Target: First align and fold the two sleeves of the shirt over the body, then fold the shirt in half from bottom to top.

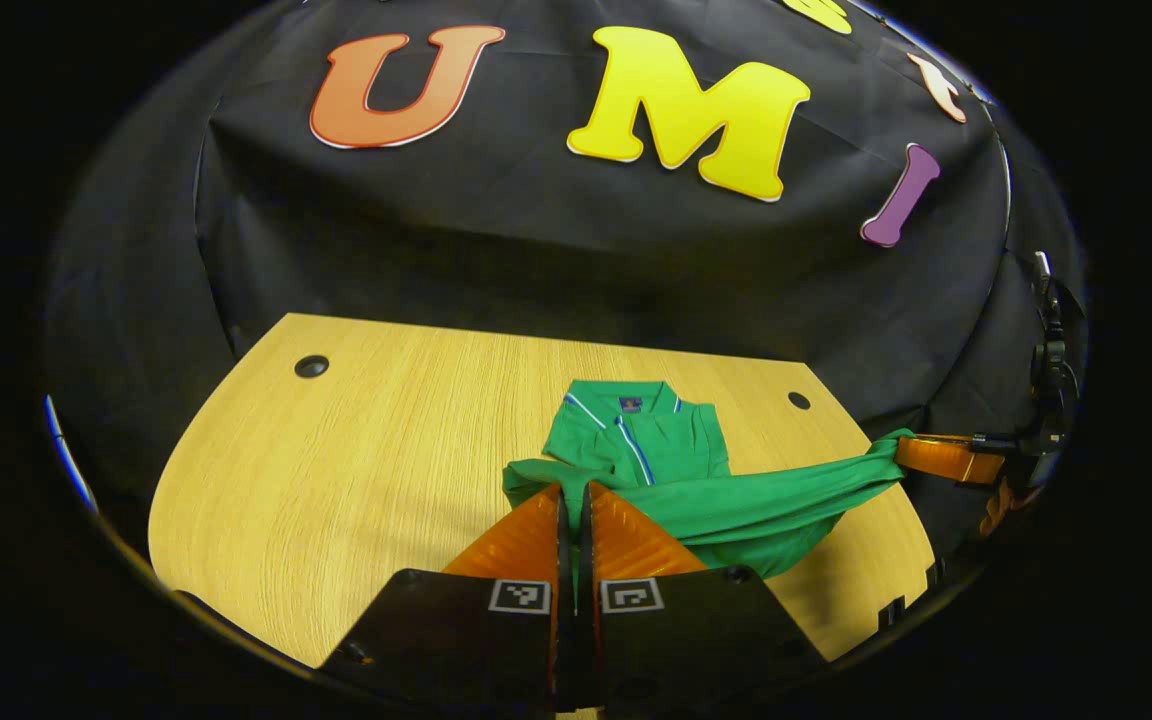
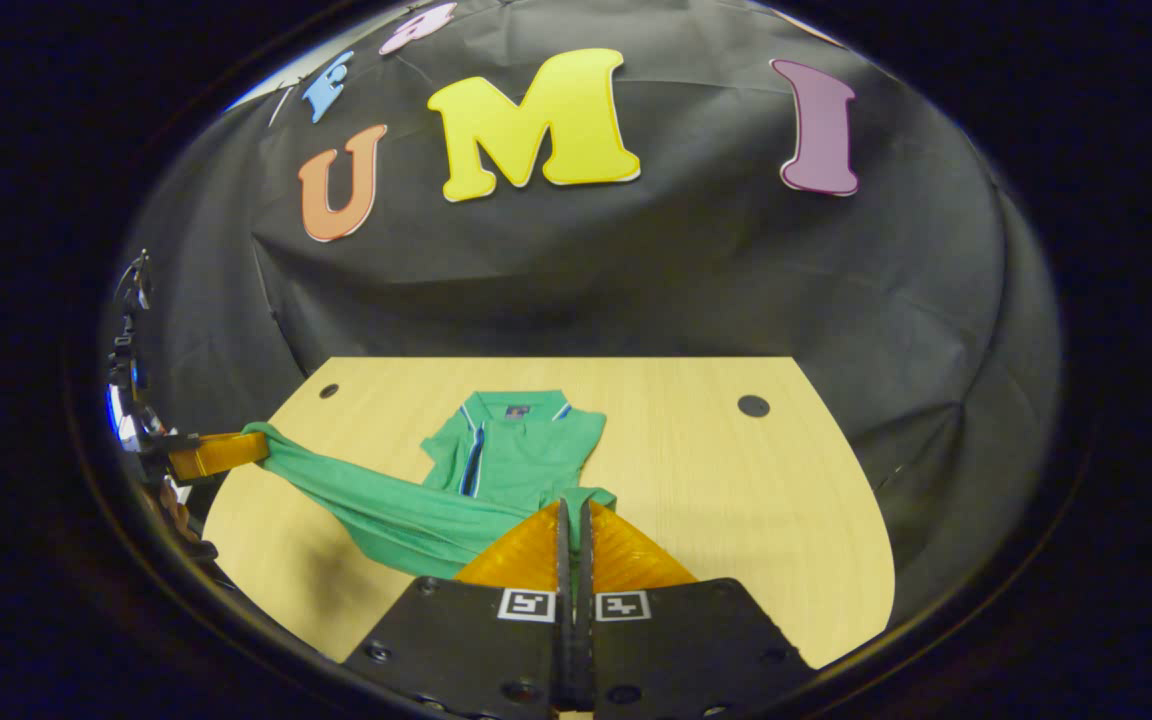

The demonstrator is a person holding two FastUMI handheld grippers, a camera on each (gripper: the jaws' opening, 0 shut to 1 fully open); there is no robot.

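Pinching the shirt (image 1: 671, 455)'s hem corners, left tool (image 1: 573, 488) and right tool (image 2: 573, 503) hold it raised above the table (image 1: 356, 470).

Shirt (image 1: 676, 450) soft matt knit cloth; table (image 1: 336, 480) smooth light wood grain; booth wall (image 1: 536, 240) matt creased cloth

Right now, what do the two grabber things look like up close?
The left gripper and the right gripper look alike. Each has two ribbed, wedge-shaped fingers that narrow toward the tip. Behind them sits a flat black body with screws, and each half carries a small square black-and-white marker. Farther off, dark hardware sits behind the other gripper.
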